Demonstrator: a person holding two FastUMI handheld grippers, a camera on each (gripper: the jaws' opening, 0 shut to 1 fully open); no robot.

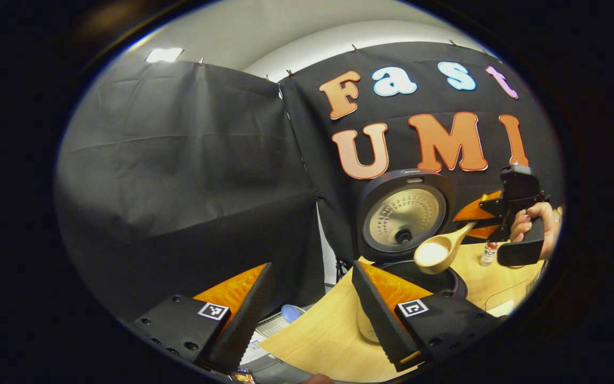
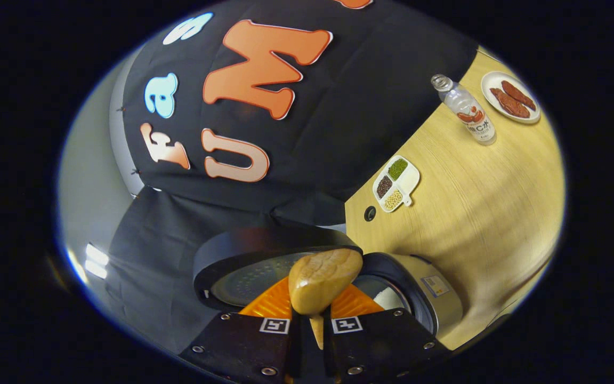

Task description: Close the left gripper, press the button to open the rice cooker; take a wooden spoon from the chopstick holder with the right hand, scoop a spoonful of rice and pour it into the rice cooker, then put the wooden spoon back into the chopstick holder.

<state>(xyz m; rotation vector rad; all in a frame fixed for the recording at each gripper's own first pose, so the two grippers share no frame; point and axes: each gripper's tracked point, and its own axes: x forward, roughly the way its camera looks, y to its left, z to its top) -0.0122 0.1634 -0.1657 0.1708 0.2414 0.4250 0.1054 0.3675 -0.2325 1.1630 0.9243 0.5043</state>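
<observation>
While the rice cooker [image 1: 408, 224] stands on the wooden table [image 1: 328, 336] with its lid swung up against the black cloth wall, the wooden spoon [image 1: 437, 250] hangs right over the cooker's open pot, its bowl tipped toward the left gripper view and showing a pale heap of rice inside. In that view the right gripper [image 1: 485, 213] sits just to the right of the cooker's raised lid, a hand [image 1: 533, 226] wrapped around its handle from behind, thumb and fingers curled on the grip, the tool pointing left toward the cooker with the spoon's handle running into its 2 fingers. From the right gripper view the right gripper [image 2: 311, 322] has its 2 fingers drawn close together and clamped on the spoon's thin handle, the rounded back of the wooden spoon [image 2: 323, 280] rising between them directly in front of the cooker's lid [image 2: 264, 256], with the pot's rim [image 2: 392, 288] just beyond. The left gripper [image 1: 312, 314] hovers in front of the cooker and slightly to its left, its 2 fingers spread wide apart and holding nothing. Past the cooker on the table lie a small divided dish [image 2: 396, 183] of beans, then a plastic bottle [image 2: 467, 109] and a plate [image 2: 510, 97] of reddish-brown pieces farther off
</observation>
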